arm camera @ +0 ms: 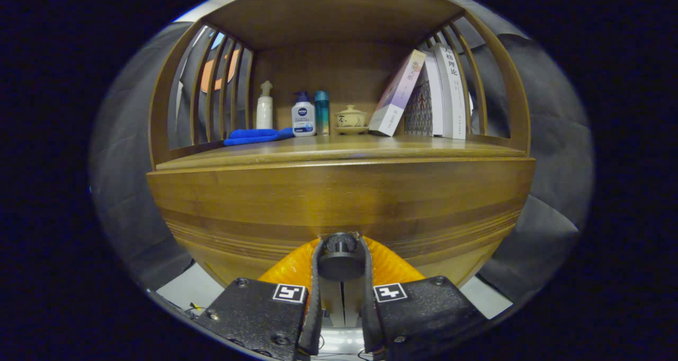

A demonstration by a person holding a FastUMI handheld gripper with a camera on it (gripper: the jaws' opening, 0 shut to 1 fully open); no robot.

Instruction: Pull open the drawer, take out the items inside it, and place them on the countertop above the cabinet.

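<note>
A wooden drawer front (339,202) spans the cabinet just ahead of me, under the countertop (339,148). Its dark round knob (340,263) sits between my two fingers, one pressing on each side of it. My gripper (340,243) is shut on this knob, right up against the drawer front. The drawer front hides the inside of the drawer, so nothing in it can be seen. I cannot tell whether the drawer stands out from the cabinet at all.
At the back of the countertop stand a white pump bottle (264,107), a white and blue bottle (303,115), a teal can (321,112), a lidded tea cup (350,118) and leaning books (424,93). A blue cloth (254,136) lies at the left. Slatted wooden sides enclose the shelf.
</note>
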